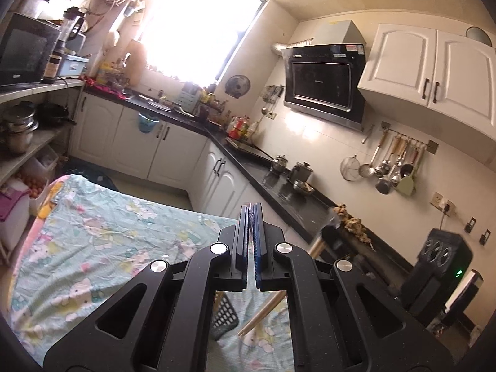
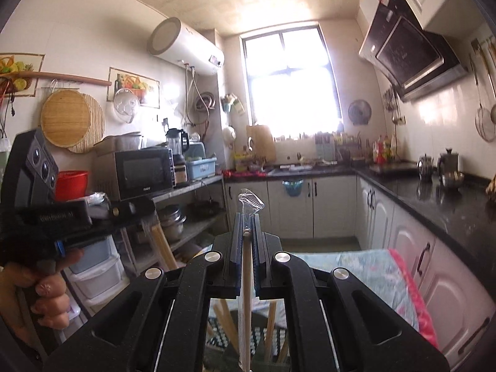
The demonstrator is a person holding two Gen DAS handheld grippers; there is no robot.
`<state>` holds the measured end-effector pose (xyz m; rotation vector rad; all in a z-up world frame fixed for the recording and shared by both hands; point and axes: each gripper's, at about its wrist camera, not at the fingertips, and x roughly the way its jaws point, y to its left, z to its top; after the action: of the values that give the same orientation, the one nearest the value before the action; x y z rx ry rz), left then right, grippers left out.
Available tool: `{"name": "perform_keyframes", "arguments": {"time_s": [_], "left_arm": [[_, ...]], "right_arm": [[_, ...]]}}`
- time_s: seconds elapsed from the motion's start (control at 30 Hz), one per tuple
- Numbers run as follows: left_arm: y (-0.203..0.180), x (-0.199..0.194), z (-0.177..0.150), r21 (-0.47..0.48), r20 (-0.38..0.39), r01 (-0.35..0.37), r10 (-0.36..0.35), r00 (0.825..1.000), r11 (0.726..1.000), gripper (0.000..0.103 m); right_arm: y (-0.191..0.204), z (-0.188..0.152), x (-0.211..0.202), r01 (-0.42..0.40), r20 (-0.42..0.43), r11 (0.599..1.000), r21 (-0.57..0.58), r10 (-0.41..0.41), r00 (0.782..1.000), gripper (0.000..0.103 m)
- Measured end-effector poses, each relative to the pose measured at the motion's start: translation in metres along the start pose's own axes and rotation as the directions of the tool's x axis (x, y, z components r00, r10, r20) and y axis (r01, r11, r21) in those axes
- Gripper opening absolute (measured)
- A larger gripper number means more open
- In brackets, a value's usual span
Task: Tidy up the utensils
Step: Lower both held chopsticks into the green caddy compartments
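**Kitchen Counters Frame Two Raised Grippers**

Kitchen cabinets and a bright window fill the background, with a floral cloth on the table at 8 o'clock. Left gripper has its fingers pressed together; whether anything sits between them I cannot tell. Below it, at 6 o'clock, lie loose chopsticks and a black mesh holder. Right gripper is clamped on a plastic-wrapped chopstick, held upright.

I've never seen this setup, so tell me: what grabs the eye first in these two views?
The right gripper, raised mid-kitchen, is clamped on a plastic-wrapped chopstick running down between its fingers. Behind it glares the bright window. The left gripper is shut above a floral cloth.
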<state>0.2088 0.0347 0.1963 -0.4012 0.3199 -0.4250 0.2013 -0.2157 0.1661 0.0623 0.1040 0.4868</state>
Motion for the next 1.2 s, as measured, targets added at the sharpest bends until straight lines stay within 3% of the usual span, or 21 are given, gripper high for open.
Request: {"name": "perform_keyframes", "arguments": {"time_s": [0.5,1.2], "left_arm": [[0.027,0.012,-0.003,-0.019,0.005,-0.071,0.071,0.997,0.997,0.001],[0.051,0.046,-0.057,-0.05,-0.093,-0.082,0.077,0.993,0.995,0.001]], "right_arm": [[-0.003,-0.012,0.023,0.044,0.069,0.996,-0.079,-0.038,0.997,0.006],[-0.007,-0.075,0.052,0.079,0.005,0.993,-0.086,-0.079,0.997,0.006]]}}
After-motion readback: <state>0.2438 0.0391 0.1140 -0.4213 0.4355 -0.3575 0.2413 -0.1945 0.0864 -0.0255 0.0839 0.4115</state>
